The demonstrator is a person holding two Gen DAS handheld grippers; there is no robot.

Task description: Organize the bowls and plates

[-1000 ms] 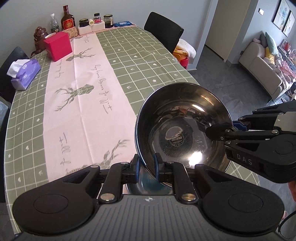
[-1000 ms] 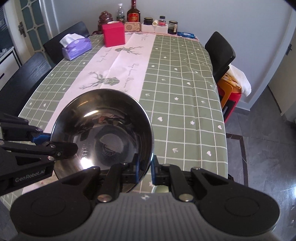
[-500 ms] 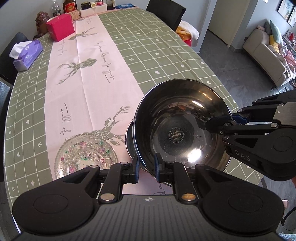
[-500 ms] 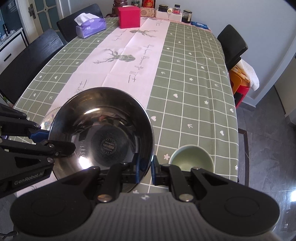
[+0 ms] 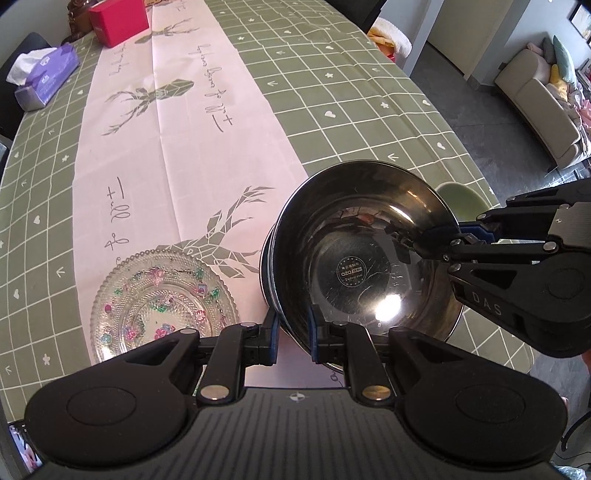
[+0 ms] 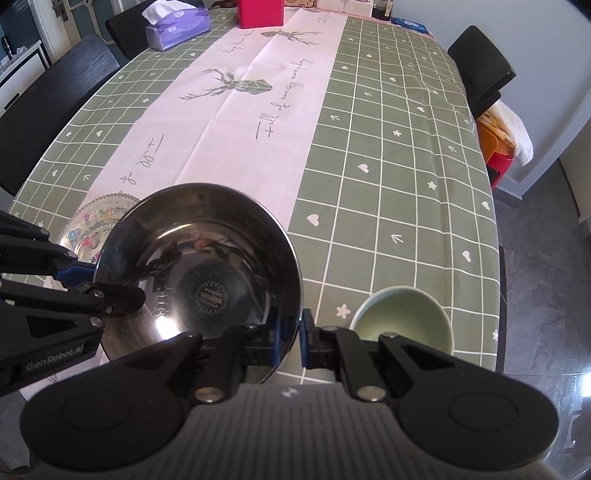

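Note:
A shiny steel bowl (image 5: 351,273) (image 6: 207,288) hangs just above the near end of the table, held by both grippers. My left gripper (image 5: 291,332) (image 6: 107,286) is shut on its left rim. My right gripper (image 6: 291,339) (image 5: 432,238) pinches the opposite rim, and its jaws are closing tighter on it. Under the held bowl the rim of a second steel bowl (image 5: 266,266) peeks out at the left. A patterned glass plate (image 5: 162,299) (image 6: 96,221) lies to the left of the bowls, and a pale green bowl (image 6: 402,317) (image 5: 461,199) stands to the right.
The table (image 5: 332,92) has a green checked cloth with a pink runner. A purple tissue pack (image 5: 44,77) and a red box (image 5: 118,20) stand far back. Black chairs (image 6: 480,62) flank the table. The table edge and grey floor (image 6: 546,295) are close on the right.
Both grippers have sunk toward the table with the steel bowl between them. The glass plate, the green bowl and the lower steel bowl have come into view.

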